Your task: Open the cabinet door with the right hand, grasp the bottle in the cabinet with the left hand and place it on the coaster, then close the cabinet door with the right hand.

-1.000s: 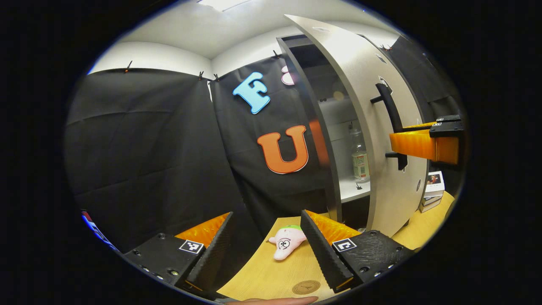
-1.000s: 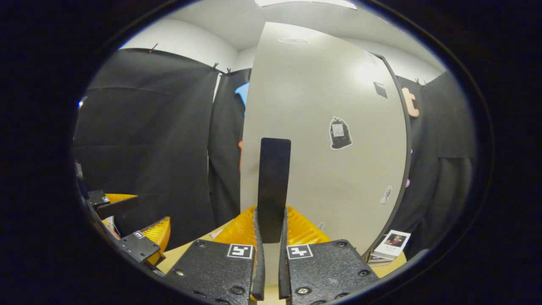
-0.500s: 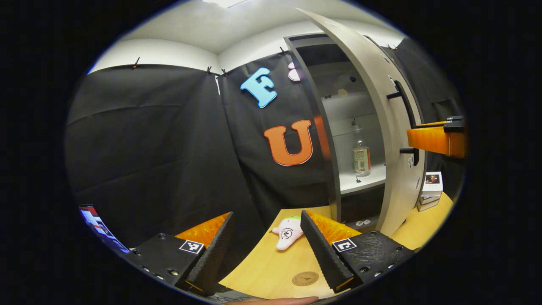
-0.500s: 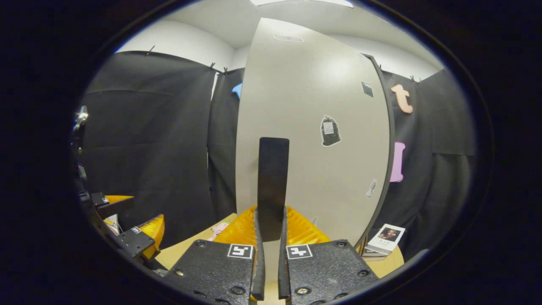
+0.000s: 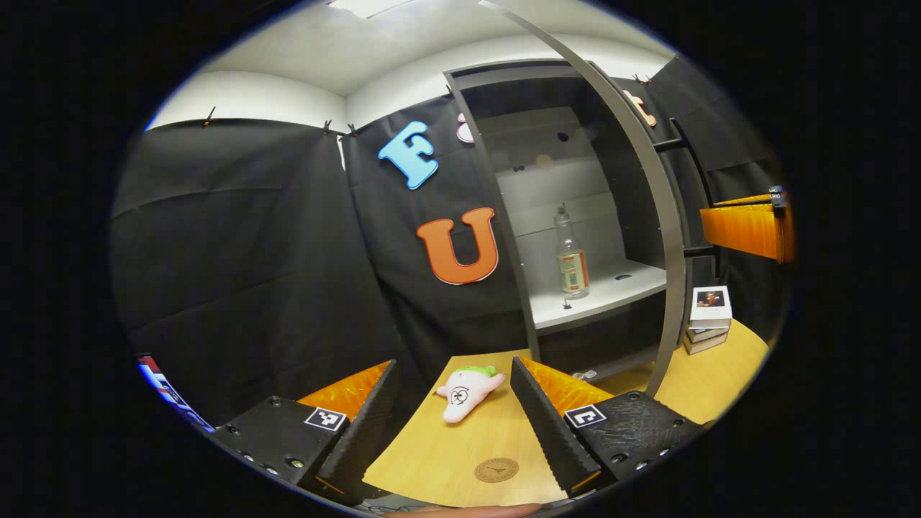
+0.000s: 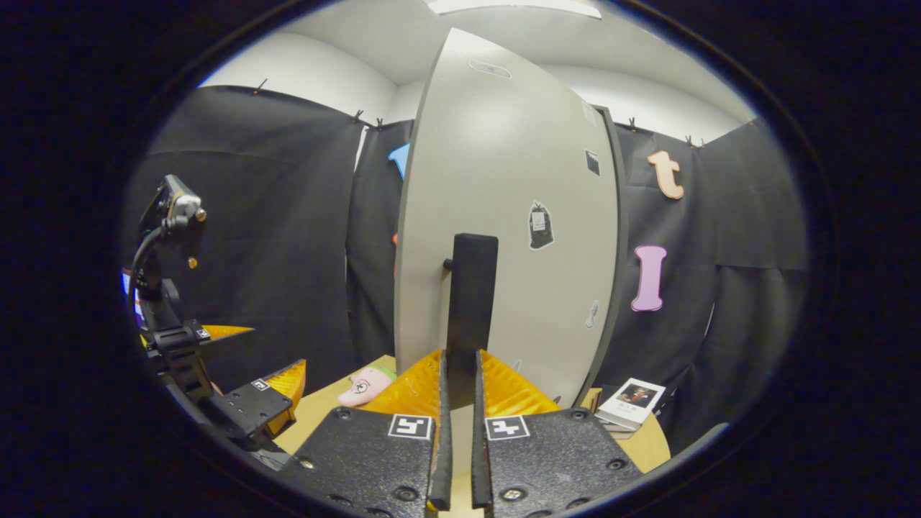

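The right claw is clamped on the dark door handle, both fingers pressed against its lower end, and the pale cabinet door stands swung wide, seen almost edge-on from the left gripper view. Over to the left claw: it's released, fingers spread wide and gripping nothing, hovering low above the wooden worktop. Between those fingers lies a pink plush toy with a green top, and nearer the camera sits the round brown coaster, bare. Beyond the toy the cabinet is open, and there's the bottle, upright on the white shelf with its label showing, well apart from the left claw. To the right of the door's edge, a small stack of books rests on the worktop. From the right gripper view, the left claw appears low at the left side, above the worktop's edge, near the plush toy.
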A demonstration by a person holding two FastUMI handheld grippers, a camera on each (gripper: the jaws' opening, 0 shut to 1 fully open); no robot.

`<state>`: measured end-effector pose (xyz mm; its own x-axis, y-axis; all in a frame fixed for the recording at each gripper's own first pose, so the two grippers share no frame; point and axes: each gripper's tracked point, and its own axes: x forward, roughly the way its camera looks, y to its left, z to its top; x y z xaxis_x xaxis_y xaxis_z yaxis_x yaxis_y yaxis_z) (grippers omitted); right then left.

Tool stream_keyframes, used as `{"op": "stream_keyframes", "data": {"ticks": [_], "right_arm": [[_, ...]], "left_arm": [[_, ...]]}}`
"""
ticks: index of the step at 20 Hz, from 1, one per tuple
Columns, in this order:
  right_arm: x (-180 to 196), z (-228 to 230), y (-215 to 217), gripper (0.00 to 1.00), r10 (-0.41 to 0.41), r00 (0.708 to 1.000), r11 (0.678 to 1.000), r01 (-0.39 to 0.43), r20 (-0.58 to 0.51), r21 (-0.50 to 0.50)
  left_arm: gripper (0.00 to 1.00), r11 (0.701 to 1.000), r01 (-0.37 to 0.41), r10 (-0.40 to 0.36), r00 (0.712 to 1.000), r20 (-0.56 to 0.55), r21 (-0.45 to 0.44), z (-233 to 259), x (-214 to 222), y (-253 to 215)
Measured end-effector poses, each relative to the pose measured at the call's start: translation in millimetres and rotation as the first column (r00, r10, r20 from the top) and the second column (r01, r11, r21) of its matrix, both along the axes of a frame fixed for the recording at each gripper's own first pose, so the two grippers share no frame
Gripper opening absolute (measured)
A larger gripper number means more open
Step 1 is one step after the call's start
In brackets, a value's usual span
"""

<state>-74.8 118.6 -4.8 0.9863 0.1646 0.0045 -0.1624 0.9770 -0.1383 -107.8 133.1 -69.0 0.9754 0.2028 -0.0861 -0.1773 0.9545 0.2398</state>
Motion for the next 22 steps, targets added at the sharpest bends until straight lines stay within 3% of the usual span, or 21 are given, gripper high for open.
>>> {"op": "stream_keyframes", "data": {"ticks": [11,15,16,22], "right_arm": [[-47,-5,-61,0.13,-0.002,1.0,0.998,0.002,-0.004,0.067],[-61,-5,-84,0.13,-0.035,0.999,0.998,0.035,0.002,0.056],[-81,-3,-89,0.13,-0.041,0.999,0.997,0.041,-0.003,0.062],[-92,-4,-134,0.12,-0.114,0.992,0.986,0.119,-0.054,0.114]], "left_arm": [[0.94,0.989,0.148,-0.148,0.989,0.005,0.005,1,21,-82],[0.94,0.982,0.19,-0.19,0.982,0.017,0.011,6,31,-114],[0.94,0.98,0.2,-0.201,0.979,0.021,0.012,7,33,-121],[0.95,0.971,0.237,-0.237,0.971,0.016,0.011,3,66,-152]]}}
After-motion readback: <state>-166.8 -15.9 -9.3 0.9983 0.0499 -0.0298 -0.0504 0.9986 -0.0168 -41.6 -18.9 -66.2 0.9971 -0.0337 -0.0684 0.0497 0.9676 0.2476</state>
